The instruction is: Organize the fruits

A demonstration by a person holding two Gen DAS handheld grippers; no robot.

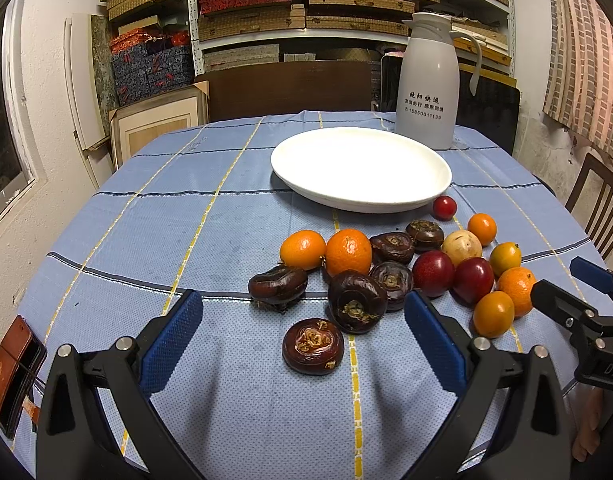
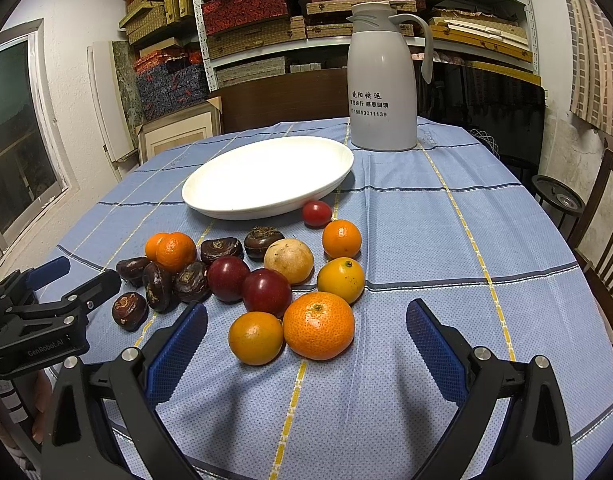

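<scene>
Crowding the plate (image 1: pixel 360 168) front, fruit (image 2: pixel 290 260) lies loose—thermos (image 2: pixel 382 84) behind—both grippers' (image 1: pixel 302 320) (image 2: pixel 306 336) jaws wide, holding nothing.

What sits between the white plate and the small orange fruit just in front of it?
A small red fruit lies between the white plate and the small orange fruit; the right wrist view shows it best.

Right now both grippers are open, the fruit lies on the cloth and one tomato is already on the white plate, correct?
Not quite. The plate holds nothing; the tomato sits on the cloth just beside its rim, as the right wrist view shows. Both grippers are open, left and right, and the fruit lies on the cloth.
</scene>
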